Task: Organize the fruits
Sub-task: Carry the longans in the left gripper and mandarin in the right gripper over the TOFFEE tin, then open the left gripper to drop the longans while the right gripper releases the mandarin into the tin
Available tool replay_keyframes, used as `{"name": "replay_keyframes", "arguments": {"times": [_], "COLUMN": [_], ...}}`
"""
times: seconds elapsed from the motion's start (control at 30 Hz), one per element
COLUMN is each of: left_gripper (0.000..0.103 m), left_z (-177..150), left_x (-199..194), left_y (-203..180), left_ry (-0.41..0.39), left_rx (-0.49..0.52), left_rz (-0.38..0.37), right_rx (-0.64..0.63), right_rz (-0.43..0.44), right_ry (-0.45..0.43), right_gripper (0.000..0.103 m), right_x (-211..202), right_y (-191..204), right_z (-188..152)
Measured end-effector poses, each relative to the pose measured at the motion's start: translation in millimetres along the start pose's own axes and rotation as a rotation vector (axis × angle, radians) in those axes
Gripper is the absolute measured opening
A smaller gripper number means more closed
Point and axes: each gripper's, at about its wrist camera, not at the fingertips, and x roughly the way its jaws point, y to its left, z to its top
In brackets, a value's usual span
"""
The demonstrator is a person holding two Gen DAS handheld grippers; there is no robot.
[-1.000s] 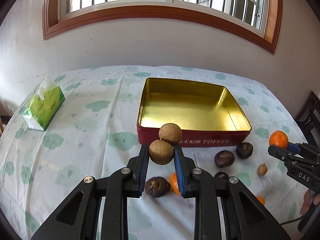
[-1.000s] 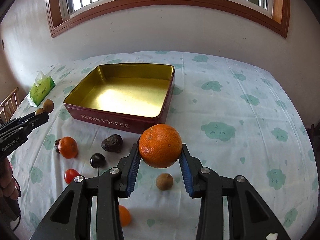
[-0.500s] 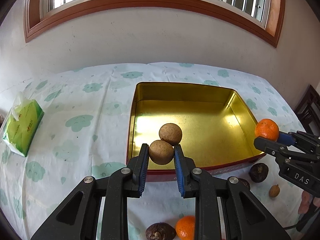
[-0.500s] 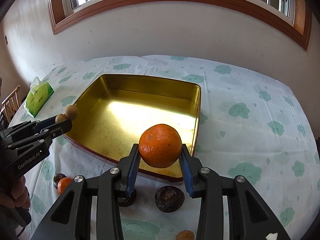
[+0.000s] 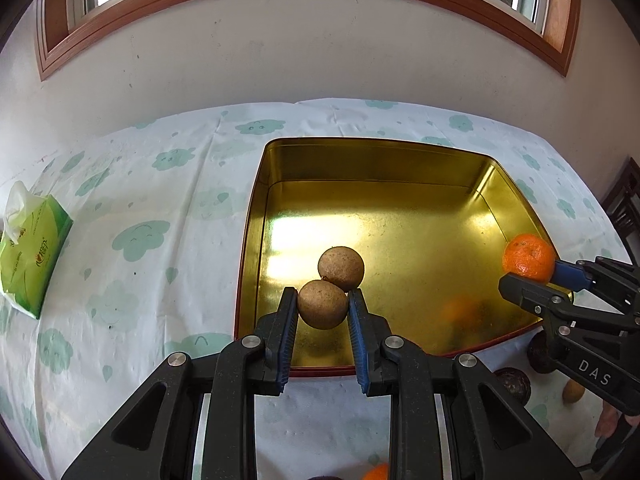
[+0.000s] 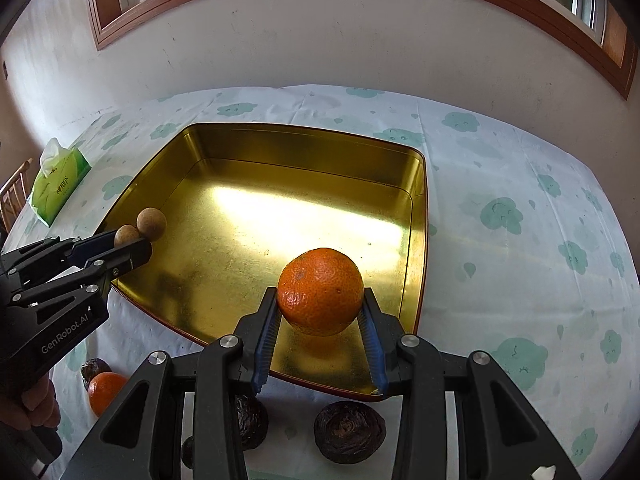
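Hovering over the gold tin (image 5: 400, 152), left tool (image 5: 323, 312) grips paired longans (image 5: 322, 310), right tool (image 6: 321, 320) an orange (image 6: 320, 291).

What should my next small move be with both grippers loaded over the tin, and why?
Probably lower both a little, then open. The left gripper pinches one of two joined brown fruits and the right gripper holds the orange, both above the empty gold tin, so a short drop should prevent bouncing.

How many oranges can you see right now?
2 at least. One orange is clamped in the right gripper over the gold tin. A second orange lies on the tablecloth before the tin, beside the left gripper. Others may be hidden.
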Motion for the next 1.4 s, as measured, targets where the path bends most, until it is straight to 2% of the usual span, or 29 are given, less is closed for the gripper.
{"name": "replay_keyframes", "arguments": {"times": [0.27,0.8,1.07,1.13,1.23,1.4], "left_gripper": [0.026,0.026,0.027,0.027,0.027,0.027], "left_z": [-1.1,-7.6,-7.8,-8.6,-11.1,-16.8], "left_x": [-1.5,-7.3,-10.6,-13.7,-20.6,-38.6], "left_y": [-2.9,-9.8,-9.8,-10.4,-12.8,-15.4], "left_ry": [0.021,0.025,0.026,0.022,0.013,0.0], "left_rx": [-0.014,-0.045,-0.047,-0.046,-0.034,-0.04], "left_rz": [0.014,0.046,0.062,0.067,0.066,0.067], "right_rx": [-0.011,-0.009,-0.007,-0.006,-0.013,-0.019], "right_rz": [-0.028,-0.023,-0.013,-0.005,-0.013,-0.015], "right_ry": [0.015,0.003,0.003,0.0,-0.013,-0.039], "right_gripper": [0.036,0.037,0.041,0.045,0.05,0.05], "right_x": [1.7,-0.2,-2.5,-5.1,-12.9,-32.2], "right_y": [-2.4,-4.7,-3.8,-3.6,-1.7,1.4], "right_z": [-2.6,-5.9,-7.8,-8.5,-10.6,-16.6]}}
